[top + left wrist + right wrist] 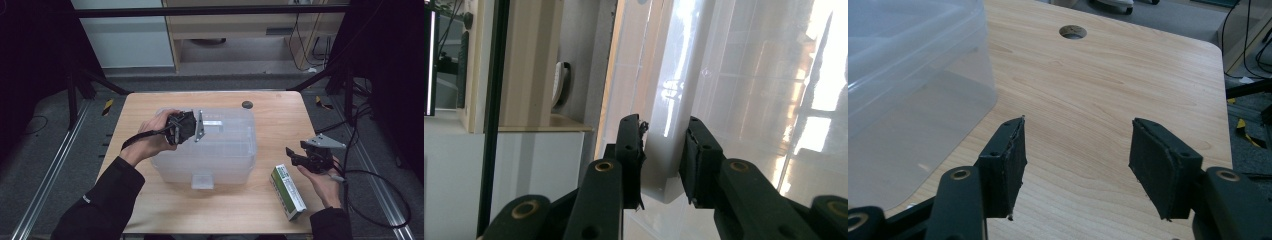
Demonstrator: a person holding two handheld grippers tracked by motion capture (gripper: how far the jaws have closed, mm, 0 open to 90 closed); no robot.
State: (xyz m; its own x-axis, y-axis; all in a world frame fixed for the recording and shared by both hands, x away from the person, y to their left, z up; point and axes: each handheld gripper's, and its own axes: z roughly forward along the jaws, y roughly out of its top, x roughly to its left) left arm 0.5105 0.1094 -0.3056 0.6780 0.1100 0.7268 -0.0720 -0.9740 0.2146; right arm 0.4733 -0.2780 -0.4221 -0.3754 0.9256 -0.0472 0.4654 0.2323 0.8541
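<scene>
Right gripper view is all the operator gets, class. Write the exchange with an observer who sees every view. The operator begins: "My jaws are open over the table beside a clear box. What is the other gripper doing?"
Observer: The left gripper is closed on a latch on the left side of the box.
Operator: Is anything lying near my gripper?
Observer: Yes. A green and white carton lies on the table, just nearer the person than the right gripper.
Operator: Does the box have another latch?
Observer: Yes. A front latch faces the person, with no gripper on it.
</scene>
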